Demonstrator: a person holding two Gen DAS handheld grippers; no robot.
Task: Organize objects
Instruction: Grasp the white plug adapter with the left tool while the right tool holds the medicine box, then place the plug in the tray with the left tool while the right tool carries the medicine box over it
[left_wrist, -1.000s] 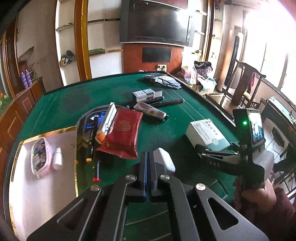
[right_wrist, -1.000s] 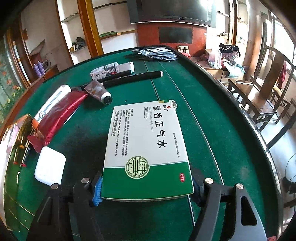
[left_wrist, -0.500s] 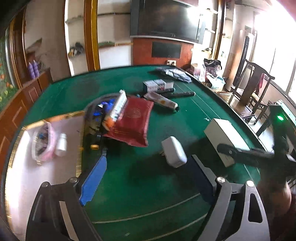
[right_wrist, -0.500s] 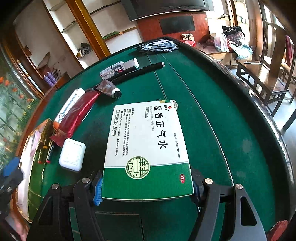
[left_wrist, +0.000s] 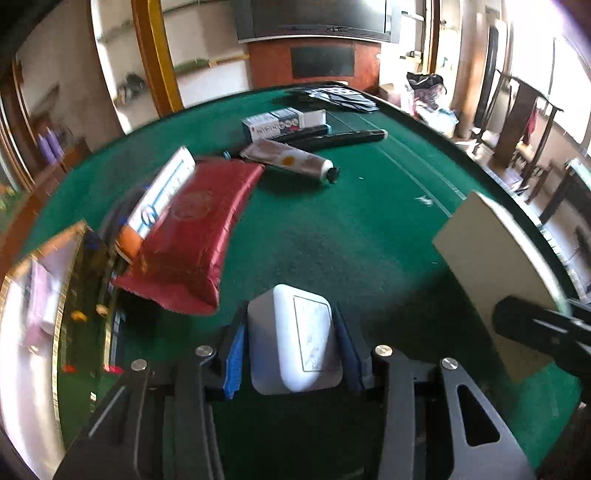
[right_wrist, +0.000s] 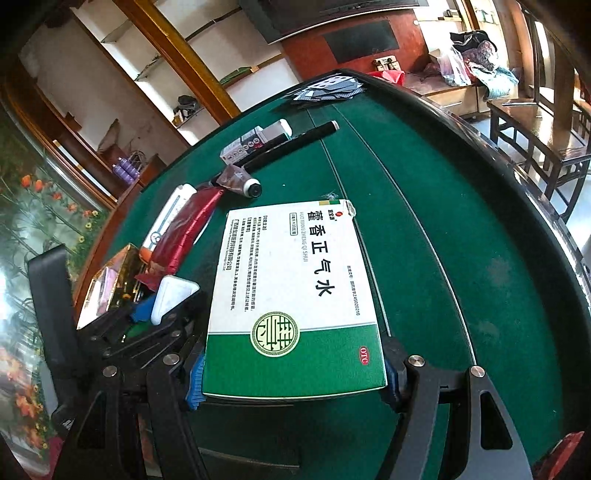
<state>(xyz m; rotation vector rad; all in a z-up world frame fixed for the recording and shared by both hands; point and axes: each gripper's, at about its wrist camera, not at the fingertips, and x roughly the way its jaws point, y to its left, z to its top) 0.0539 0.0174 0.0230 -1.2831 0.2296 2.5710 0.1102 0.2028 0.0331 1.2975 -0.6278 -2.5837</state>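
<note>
While my right gripper (right_wrist: 291, 373) clamped the green-and-white medicine box (right_wrist: 295, 295), my left gripper (left_wrist: 291, 354) had just been closing around the smooth white charger (left_wrist: 295, 339), pads touching.

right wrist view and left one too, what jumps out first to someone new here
In the right wrist view, the green and white medicine box fills the middle, clamped at its near end by the right hand-held gripper. In the left wrist view, a small white case sits between the fingers of the left hand-held gripper, whose jaws have just been closing. Behind it a red pouch lies on the green felt table.
</note>
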